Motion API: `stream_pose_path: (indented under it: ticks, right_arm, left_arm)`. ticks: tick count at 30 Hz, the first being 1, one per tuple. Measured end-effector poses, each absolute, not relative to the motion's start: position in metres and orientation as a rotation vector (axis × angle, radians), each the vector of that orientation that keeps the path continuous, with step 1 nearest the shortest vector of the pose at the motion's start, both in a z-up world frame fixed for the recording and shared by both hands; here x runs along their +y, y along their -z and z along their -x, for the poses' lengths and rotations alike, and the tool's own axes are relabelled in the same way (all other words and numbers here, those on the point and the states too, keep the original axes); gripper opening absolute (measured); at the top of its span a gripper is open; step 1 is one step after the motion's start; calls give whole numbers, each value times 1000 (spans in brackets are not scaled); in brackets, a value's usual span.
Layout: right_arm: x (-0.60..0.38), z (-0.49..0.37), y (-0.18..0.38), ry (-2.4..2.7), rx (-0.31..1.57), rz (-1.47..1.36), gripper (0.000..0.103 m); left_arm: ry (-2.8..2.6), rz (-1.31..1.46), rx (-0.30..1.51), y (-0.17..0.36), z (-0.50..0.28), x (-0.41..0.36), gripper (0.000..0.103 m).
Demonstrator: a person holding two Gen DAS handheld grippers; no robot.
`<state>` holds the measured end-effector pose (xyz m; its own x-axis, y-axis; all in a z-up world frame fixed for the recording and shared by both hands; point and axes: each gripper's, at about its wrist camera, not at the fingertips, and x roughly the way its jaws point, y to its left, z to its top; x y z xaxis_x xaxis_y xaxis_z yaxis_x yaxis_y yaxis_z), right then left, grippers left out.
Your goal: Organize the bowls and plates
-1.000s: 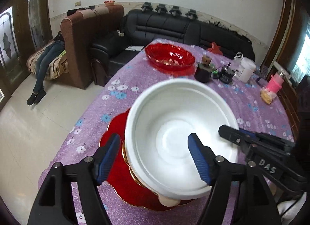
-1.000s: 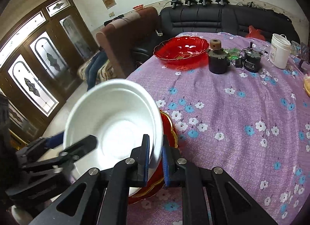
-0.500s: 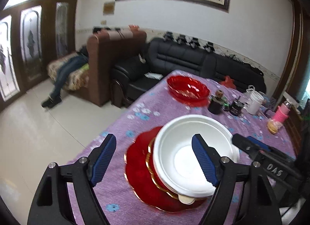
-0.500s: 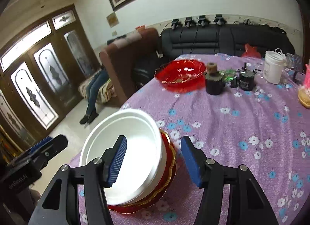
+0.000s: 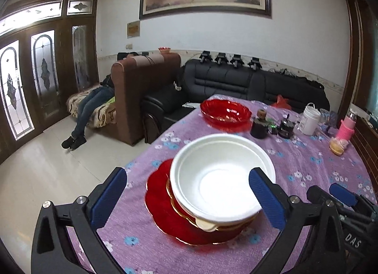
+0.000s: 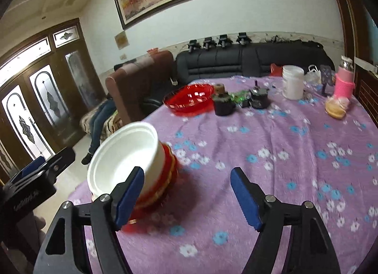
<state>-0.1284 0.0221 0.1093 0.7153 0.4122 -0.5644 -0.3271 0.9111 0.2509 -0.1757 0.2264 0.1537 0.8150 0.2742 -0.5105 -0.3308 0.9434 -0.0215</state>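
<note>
Left tool (image 5: 187, 198): blue pads spread wide, released, grasping nothing; raised above the near left edge of the surface (image 5: 307, 163), the stack framed between its fingers.

Right tool (image 6: 186, 197): pads likewise spread wide, released, grasping nothing; its left pad overlaps the stack in view, contact not discernible.

White bowl (image 5: 222, 177): upright, topmost item of the stack, near the left edge of the surface at the near end.

Cream dish (image 5: 205, 224): only a sliver of rim shows directly under the white bowl.

Red gold-rimmed plates (image 5: 160, 193): beneath the bowl, the lowest and widest lying flat on the purple flowered cloth.

Red glass bowl (image 5: 225, 112): alone, toward the far left corner of the surface, well apart from the stack.

Dark jar (image 5: 259, 125) and small black device (image 5: 286, 127): just beside the red glass bowl, toward the far edge.

White tub (image 6: 293, 81), pink bottle (image 6: 344, 80), bagged bun (image 6: 335, 108): far right corner.
</note>
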Motion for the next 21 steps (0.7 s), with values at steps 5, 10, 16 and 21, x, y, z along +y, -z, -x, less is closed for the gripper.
stream_pose_path:
  ticks: [5,10,16,21]
  right_arm:
    - [19,137,-94,-408,699,-130,80]
    - [22,141,-82,-423,735,-133,80]
    - [27,147,-74,-420,744,-104,80]
    - [30,150,-70,-420,754,-89,80]
  left_arm:
    - [-302,100,556,-148,176,216,103]
    - [-297,99,563,-146,178,213,103]
    - [-284,110,589,-140,178,212,103]
    - [-275,119,608,-135,179,213,103]
